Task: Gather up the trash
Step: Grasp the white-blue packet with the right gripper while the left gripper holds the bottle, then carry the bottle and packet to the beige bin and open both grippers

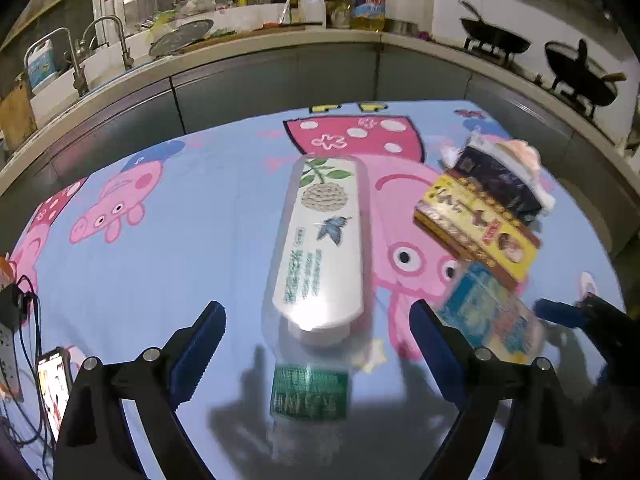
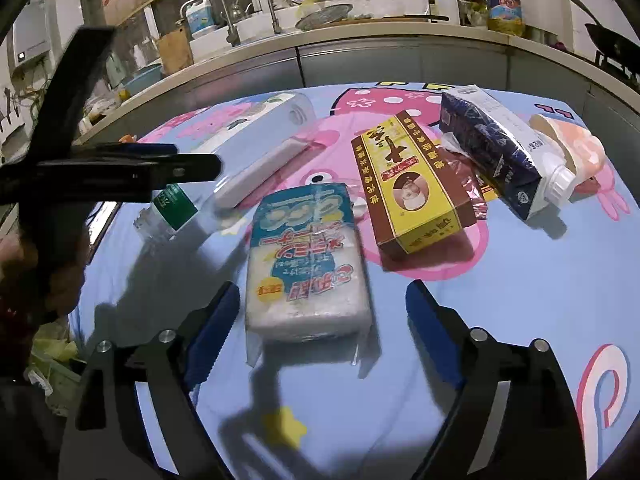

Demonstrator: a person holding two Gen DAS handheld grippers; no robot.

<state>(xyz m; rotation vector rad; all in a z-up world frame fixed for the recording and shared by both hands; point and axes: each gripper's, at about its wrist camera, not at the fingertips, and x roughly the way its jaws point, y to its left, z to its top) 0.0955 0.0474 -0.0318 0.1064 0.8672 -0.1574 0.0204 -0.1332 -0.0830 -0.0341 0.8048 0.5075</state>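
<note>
We find a table under a cartoon cloth, blue with pink pigs, with the kitchen counter running behind it. The trash lies spread across the cloth.

Largest is a white tube with a leaf and butterfly print. It lies lengthwise ahead of the left gripper, its cap end nearest the tongs and in line with the gap between them. A clear bottle with a green label lies between the left tongs, closer in than the tube; we see no pad pressing on it. The left tongs stand spread wide and grip nothing.

To the right of the tube lie a dark blue carton, tilted against a peach cup, and a yellow box just beside the carton.

A blue-and-white pack in clear wrap lies directly ahead of the right gripper, its near end just entering the gap between the tongs, apart from both pads. The right tongs stand spread wide and grip nothing.

At the left table edge we note a phone and cables.
</note>
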